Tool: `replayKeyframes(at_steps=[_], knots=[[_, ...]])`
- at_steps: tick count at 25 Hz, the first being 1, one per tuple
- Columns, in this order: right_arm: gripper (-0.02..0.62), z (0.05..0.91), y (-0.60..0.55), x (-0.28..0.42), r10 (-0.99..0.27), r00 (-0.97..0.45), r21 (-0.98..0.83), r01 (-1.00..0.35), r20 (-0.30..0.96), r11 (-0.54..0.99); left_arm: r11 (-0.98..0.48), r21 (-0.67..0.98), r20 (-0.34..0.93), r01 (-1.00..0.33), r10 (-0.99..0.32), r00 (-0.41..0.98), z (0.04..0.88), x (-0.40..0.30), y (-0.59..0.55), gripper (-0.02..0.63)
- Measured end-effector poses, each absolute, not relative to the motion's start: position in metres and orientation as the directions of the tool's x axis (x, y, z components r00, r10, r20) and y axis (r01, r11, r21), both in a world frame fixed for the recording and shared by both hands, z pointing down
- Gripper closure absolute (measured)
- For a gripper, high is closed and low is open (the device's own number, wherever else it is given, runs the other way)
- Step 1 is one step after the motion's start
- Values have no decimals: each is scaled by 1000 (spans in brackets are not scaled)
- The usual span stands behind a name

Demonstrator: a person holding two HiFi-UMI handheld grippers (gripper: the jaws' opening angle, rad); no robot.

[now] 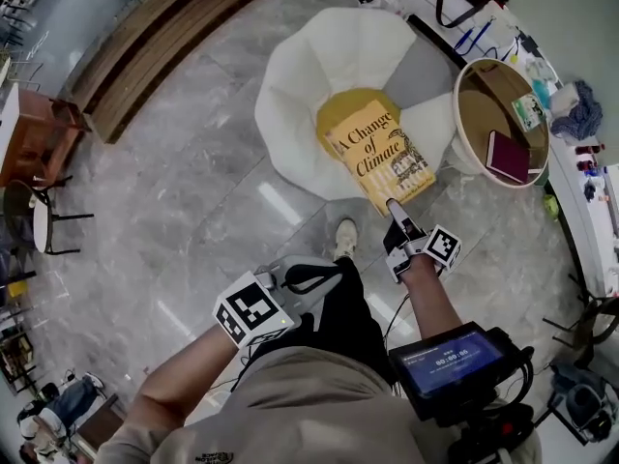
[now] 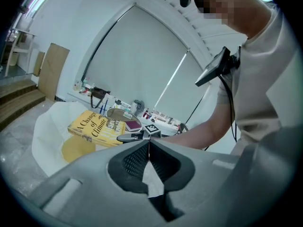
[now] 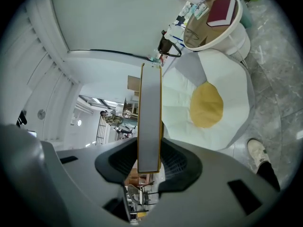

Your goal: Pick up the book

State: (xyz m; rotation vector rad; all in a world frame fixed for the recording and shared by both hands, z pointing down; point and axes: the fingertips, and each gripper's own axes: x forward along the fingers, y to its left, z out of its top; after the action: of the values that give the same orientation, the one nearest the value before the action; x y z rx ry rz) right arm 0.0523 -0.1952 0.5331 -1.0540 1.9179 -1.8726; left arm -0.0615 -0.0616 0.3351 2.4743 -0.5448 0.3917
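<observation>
The yellow book (image 1: 379,156), titled "A Change of Climate", hangs above the white petal-shaped chair (image 1: 300,95) and its yellow seat cushion (image 1: 340,107). My right gripper (image 1: 395,211) is shut on the book's near corner. In the right gripper view the book's page edge (image 3: 149,122) stands upright between the pads, clear of the cushion (image 3: 206,104) below. My left gripper (image 1: 324,271) is low at the left with its jaws shut on nothing (image 2: 148,148). From there the book (image 2: 97,126) shows held up ahead.
A round side table (image 1: 462,85) with a maroon book (image 1: 508,156) stands right of the chair. A cluttered counter (image 1: 580,114) runs along the right wall. Wooden steps (image 1: 155,37) lie at the top left. The person's shoe (image 1: 344,238) is on the marble floor by the chair.
</observation>
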Motion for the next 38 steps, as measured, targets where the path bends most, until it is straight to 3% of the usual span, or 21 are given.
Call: replayKeyframes(at_steps=[26, 38], knots=[[443, 320, 27, 5, -632, -764, -975, -215, 130, 59, -799, 391, 297, -457, -360, 884, 233, -107, 89, 598], [443, 302, 34, -3, -636, -769, -983, -161, 68, 90, -799, 383, 296, -465, -370, 880, 234, -115, 84, 598]])
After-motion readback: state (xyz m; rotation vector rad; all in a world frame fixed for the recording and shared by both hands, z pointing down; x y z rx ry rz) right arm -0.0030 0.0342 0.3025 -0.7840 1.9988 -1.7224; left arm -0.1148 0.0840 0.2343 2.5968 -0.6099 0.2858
